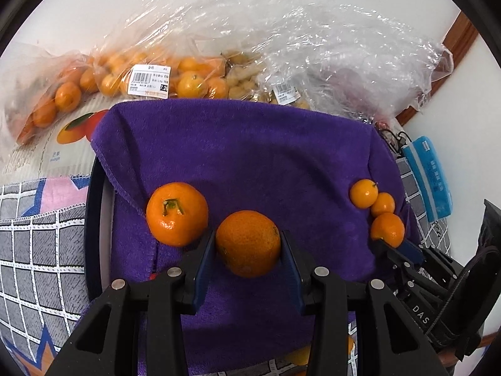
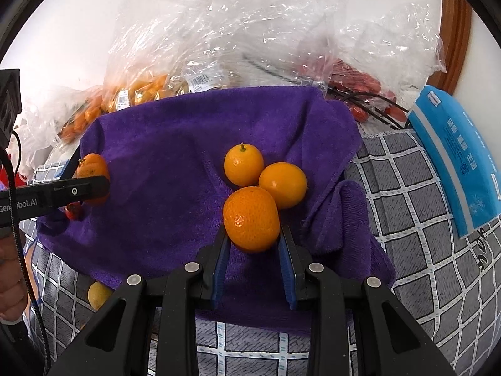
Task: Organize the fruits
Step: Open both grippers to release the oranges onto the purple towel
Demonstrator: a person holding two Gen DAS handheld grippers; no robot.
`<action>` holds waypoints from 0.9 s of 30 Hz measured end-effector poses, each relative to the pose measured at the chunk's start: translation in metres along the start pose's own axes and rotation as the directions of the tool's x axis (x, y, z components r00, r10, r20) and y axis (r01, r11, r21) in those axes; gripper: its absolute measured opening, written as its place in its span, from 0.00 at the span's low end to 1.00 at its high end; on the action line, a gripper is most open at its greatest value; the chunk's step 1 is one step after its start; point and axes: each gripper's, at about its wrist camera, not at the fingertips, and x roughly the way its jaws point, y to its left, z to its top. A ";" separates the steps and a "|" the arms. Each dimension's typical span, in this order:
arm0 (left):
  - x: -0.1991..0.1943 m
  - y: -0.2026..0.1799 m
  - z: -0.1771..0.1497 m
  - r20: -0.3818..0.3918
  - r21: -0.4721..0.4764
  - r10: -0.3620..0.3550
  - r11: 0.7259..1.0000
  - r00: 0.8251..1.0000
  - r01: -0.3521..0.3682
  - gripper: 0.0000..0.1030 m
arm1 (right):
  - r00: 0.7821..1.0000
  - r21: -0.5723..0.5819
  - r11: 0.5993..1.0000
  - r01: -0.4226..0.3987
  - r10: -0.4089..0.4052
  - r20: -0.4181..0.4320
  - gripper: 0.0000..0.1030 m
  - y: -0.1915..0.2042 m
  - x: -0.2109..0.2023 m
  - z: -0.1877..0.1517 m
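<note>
Left gripper (image 1: 249, 247), jaws clenched on a mandarin (image 1: 248, 243) that sits squarely between the blue pads, held over the purple towel (image 1: 238, 156). A second mandarin (image 1: 177, 214), stem up, lies on the towel just to the left of the jaws; the held fruit is probably meant to join it, so that the larger fruit forms one group.

Right gripper (image 2: 253, 241), jaws clenched on a kumquat (image 2: 251, 218) caught at the very tips of the pads. Just beyond the jaws two more kumquats (image 2: 263, 174) rest touching each other, and the held one touches or nearly touches them; the fisheye view does not settle which. The small fruit is thus gathered at the opposite side of the towel from the mandarins, a sorting by size.

The towel appears to be draped over a dark-rimmed tray (image 1: 94, 194), which would keep round fruit from rolling. Beyond the jaws lie clear plastic bags (image 1: 162, 78) of the unsorted stock.

Writing: one bag carries a white barcode label (image 1: 149, 81) with small print too fine to read. In the right wrist view the left gripper's side reads "Genrobot.AI" (image 2: 17, 205), partly cropped. A blue packet (image 2: 463, 163) to the right of the jaws bears white characters that are not legible here.
</note>
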 end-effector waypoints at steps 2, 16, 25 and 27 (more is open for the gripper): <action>0.003 0.001 0.000 -0.005 -0.004 0.001 1.000 1.000 -0.001 0.38 | 1.000 -0.002 1.000 0.002 -0.002 0.001 0.30 0.000 0.000 0.000; 0.012 0.003 -0.001 -0.031 -0.013 -0.003 1.000 1.000 0.002 0.38 | 1.000 -0.013 1.000 0.009 -0.009 -0.003 0.30 0.002 0.003 -0.002; 0.012 0.004 -0.002 -0.030 -0.018 -0.006 1.000 1.000 0.006 0.38 | 1.000 -0.014 1.000 0.013 -0.013 -0.006 0.30 0.003 0.004 -0.002; 0.012 0.003 -0.002 -0.031 -0.020 -0.007 1.000 1.000 0.006 0.38 | 1.000 -0.019 1.000 0.019 -0.020 -0.007 0.30 0.004 0.004 -0.003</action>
